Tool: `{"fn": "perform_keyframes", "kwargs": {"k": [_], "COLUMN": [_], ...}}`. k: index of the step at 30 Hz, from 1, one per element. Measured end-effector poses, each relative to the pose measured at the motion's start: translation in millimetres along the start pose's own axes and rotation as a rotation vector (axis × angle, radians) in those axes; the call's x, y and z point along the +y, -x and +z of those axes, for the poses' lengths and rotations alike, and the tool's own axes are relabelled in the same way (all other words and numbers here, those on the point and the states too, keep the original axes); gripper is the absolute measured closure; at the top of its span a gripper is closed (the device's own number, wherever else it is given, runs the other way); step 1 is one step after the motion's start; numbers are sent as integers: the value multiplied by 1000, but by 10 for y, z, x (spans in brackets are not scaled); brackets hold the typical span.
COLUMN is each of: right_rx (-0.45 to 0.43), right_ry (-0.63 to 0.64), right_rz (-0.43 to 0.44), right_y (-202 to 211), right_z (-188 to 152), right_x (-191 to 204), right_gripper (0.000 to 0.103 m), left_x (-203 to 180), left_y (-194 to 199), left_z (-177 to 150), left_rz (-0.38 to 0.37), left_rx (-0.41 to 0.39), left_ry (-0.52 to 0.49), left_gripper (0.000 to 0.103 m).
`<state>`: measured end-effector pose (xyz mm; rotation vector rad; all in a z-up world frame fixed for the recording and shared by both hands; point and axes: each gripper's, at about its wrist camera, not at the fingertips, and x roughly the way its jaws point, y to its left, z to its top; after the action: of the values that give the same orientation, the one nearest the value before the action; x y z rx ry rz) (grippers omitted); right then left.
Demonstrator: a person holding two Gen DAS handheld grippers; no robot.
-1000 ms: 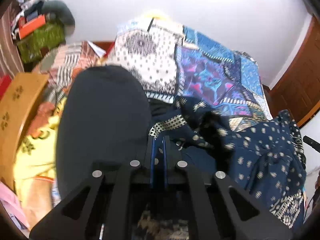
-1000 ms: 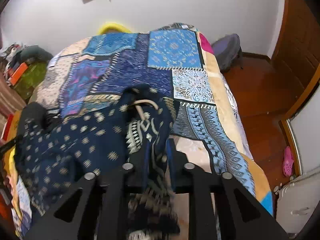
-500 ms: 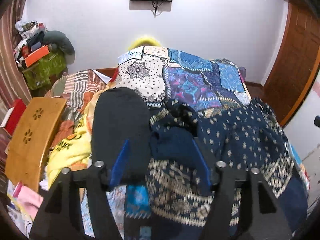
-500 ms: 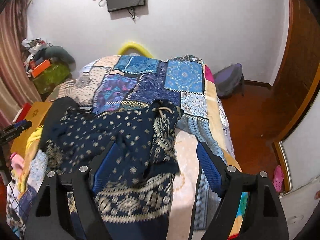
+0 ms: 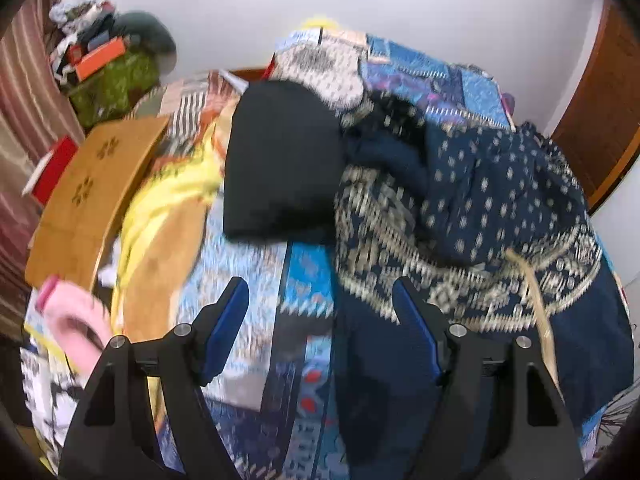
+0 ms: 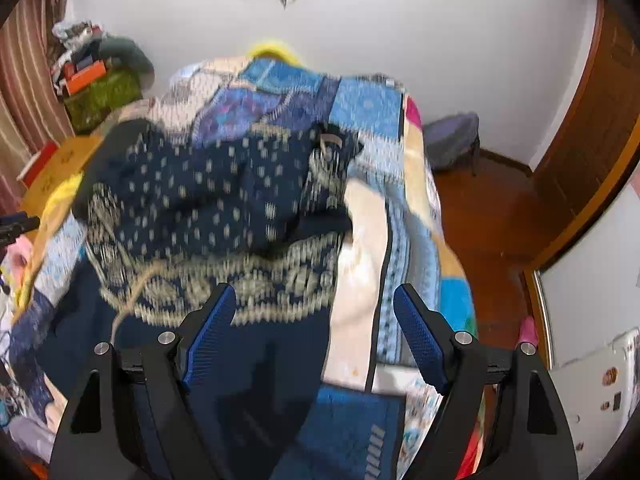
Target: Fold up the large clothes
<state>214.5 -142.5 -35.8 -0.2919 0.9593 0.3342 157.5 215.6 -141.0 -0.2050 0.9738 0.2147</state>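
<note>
Left wrist view: my left hand-held gripper (image 5: 320, 312) stands spread, its blue pads well apart with nothing pinched between them; its jaws have just been opening. Below and beyond it lies the navy patterned garment (image 5: 480, 208), heaped in folds on the patchwork bedspread (image 5: 256, 280). The garment's cream-bordered hem runs just past my right-hand finger, and its plain dark lower part passes under that finger, while the left-hand finger hangs over bare bedspread. A pale drawstring (image 5: 536, 300) trails down the garment's right side. A black cushion (image 5: 280, 160) lies beyond the gripper, touching the garment's left edge. Further left I see a yellow cloth (image 5: 168, 208) and a wooden board (image 5: 92, 192) with cut-out flowers.

From the right wrist view, my right hand-held gripper (image 6: 314, 320) is also spread wide and grips nothing. The same garment (image 6: 208, 200) lies mostly ahead and to the left, its patterned border crossing just beyond the left-hand finger and its dark lower cloth beneath it. The right-hand finger hangs over the bedspread (image 6: 400, 240) near the bed's right edge, with the wooden floor (image 6: 488, 216) beyond. Both views are smeared with motion blur, so fine detail of the folds is unclear.
</note>
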Motion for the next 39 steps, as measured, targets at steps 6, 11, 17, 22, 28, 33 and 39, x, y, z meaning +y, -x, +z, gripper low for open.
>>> {"fn": "perform_keyframes", "kwargs": {"k": [6, 11, 17, 22, 28, 33, 39], "right_rx": [91, 149, 152, 177, 141, 85, 40], "right_ry": [-54, -112, -226, -331, -300, -291, -320], "right_rz": [23, 30, 112, 241, 269, 249, 326], "right_y": [-126, -181, -201, -274, -290, -202, -143], "right_z": [-388, -689, -898, -942, -923, -832, -635], "right_x": [50, 62, -25, -51, 143, 162, 91], "right_gripper": [25, 25, 25, 24, 30, 74, 92], "left_x": [89, 59, 70, 60, -82, -356, -422], "left_y": [-161, -228, -556, -823, -794, -542, -286], "left_z": [-383, -630, -857, -1006, -970, -873, -567], "left_rz": [-86, -133, -290, -393, -485, -455, -489], "left_rx": [107, 154, 320, 401, 371, 293, 178], "left_ry": [47, 74, 163, 279, 280, 122, 94], "left_gripper": [30, 30, 30, 30, 39, 78, 93]}}
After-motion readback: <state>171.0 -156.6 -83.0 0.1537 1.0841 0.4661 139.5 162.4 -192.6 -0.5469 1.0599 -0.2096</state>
